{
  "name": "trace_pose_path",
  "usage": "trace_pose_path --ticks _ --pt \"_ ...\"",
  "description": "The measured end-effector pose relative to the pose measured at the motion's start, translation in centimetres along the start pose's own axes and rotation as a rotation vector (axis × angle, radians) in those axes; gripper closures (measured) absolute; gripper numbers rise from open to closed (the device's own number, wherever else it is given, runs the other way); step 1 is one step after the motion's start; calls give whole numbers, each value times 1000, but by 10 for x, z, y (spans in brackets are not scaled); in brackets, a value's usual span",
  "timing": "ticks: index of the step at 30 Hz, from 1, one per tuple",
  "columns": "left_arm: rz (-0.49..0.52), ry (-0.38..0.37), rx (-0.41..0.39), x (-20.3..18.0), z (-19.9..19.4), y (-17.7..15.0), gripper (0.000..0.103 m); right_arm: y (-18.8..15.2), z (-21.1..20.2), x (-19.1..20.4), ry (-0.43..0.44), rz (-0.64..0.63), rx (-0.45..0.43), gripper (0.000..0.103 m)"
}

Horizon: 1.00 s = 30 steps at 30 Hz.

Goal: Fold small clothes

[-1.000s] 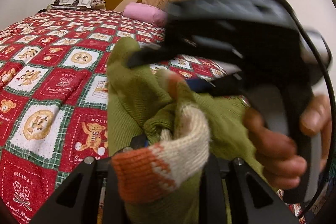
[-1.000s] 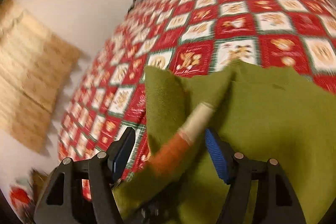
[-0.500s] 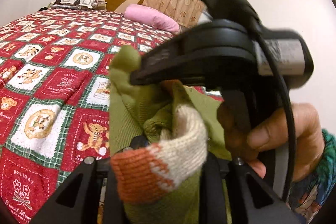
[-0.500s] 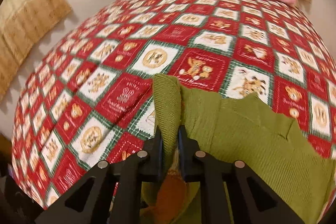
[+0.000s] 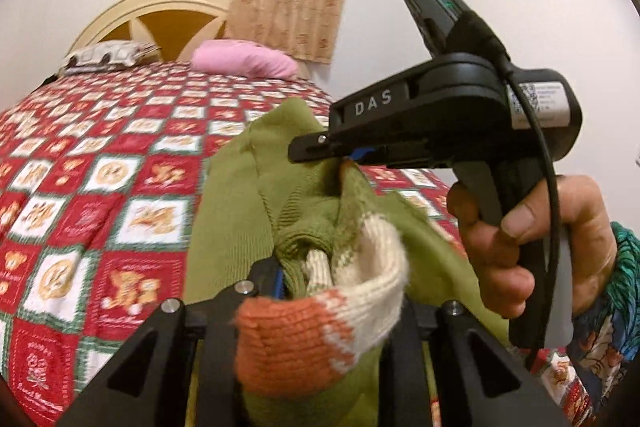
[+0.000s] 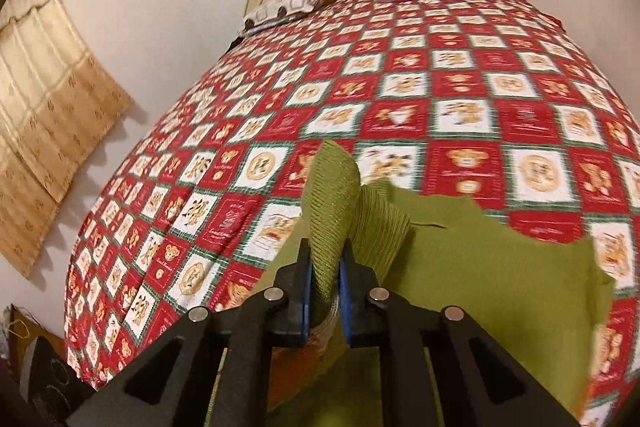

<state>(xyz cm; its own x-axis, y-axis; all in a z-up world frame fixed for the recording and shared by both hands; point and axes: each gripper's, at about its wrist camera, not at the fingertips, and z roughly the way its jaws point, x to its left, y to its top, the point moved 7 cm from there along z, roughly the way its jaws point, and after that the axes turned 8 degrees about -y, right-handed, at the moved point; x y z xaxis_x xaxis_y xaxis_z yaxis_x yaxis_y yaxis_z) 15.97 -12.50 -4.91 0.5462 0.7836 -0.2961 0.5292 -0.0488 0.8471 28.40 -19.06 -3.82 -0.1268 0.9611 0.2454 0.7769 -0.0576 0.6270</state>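
1. two grippers hold one olive-green knitted sweater (image 5: 236, 211) in the left wrist view: the left gripper (image 5: 316, 291), at bottom centre, is clamped on its bunched cream-and-orange cuff (image 5: 320, 323); the right gripper (image 5: 340, 159), held by a hand (image 5: 532, 239) at right, nips the cloth at mid-frame.
2. in the right wrist view, the right gripper (image 6: 325, 291), at lower centre, is pinched on a ribbed fold of the sweater (image 6: 480, 267), which spreads lower right over the red-and-white patchwork quilt (image 6: 400, 87).

A second ago the right tool (image 6: 325, 291) stood open, its blue pads on either side of the green sweater (image 6: 460, 267) and its cream-and-orange cuff; now its jaws have closed on an upright fold of the green knit. From the left tool's view, the right tool (image 5: 320, 151) has risen and tilted, its tip now biting the sweater (image 5: 236, 211) just ahead.
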Motion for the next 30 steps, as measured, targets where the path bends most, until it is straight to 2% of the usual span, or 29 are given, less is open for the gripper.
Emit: trace_pose_path --ticks 4,8,12,17,22,30 --pt "52 -37 17 -38 15 2 80 -4 -23 -39 1 56 -26 93" --pt "87 -69 50 -70 36 -2 80 -11 -38 -77 -35 82 -33 93" --pt "134 -89 97 -105 59 -12 80 -26 -43 -124 -78 129 -19 93" --pt "146 -86 155 -125 83 -27 80 -47 -38 -171 -86 208 -2 93" --pt "139 -60 194 -125 93 -33 80 -60 -21 -188 -61 231 28 93" --pt "163 -24 233 -134 103 -42 80 -68 -7 -195 -32 259 9 93"
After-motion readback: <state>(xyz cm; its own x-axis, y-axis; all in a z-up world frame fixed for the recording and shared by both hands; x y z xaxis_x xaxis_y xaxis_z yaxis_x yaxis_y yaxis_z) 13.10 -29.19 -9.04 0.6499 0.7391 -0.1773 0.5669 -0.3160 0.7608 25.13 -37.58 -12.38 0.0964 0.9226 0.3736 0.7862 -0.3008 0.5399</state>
